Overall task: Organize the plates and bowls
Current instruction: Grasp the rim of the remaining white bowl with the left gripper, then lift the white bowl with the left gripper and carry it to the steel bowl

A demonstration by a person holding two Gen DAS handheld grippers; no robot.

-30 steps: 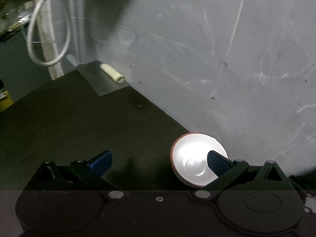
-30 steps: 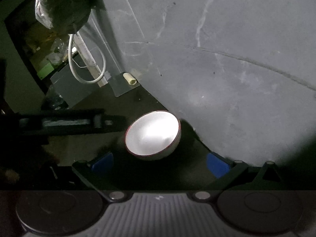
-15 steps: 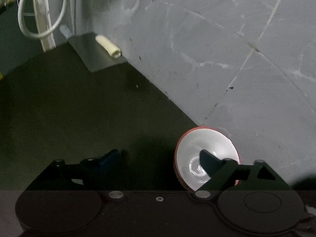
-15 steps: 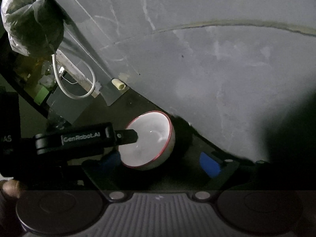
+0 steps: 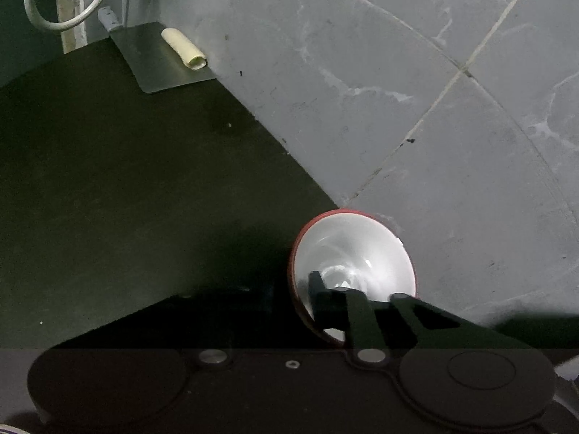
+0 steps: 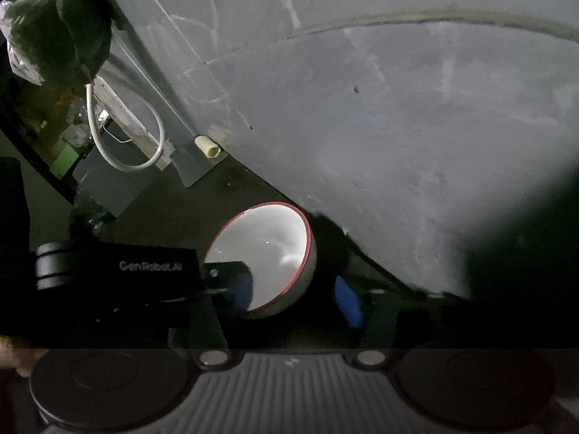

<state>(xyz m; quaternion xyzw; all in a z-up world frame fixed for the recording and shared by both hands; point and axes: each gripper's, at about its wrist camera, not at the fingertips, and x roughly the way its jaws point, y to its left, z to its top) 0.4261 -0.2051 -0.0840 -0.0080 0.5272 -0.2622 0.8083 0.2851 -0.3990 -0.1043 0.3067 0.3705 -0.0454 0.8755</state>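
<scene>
A white bowl with a red rim sits tilted on the dark counter, against the grey tiled wall. My left gripper is shut on the bowl's left rim, one finger inside the bowl and the other outside in shadow. In the right wrist view the same bowl lies between the blue pads of my right gripper. Its jaws are closing, and the right pad stands apart from the bowl's wall. The left gripper reaches in from the left there.
A cream roll lies on a metal sheet at the counter's far end by the wall. A white cable loops beyond it. A dark plastic bag hangs at the upper left.
The left gripper's finger went into the bowl and the jaws closed on its rim, tipping the bowl. The right gripper's pads drew closer around the bowl. The left gripper came into the right view.
</scene>
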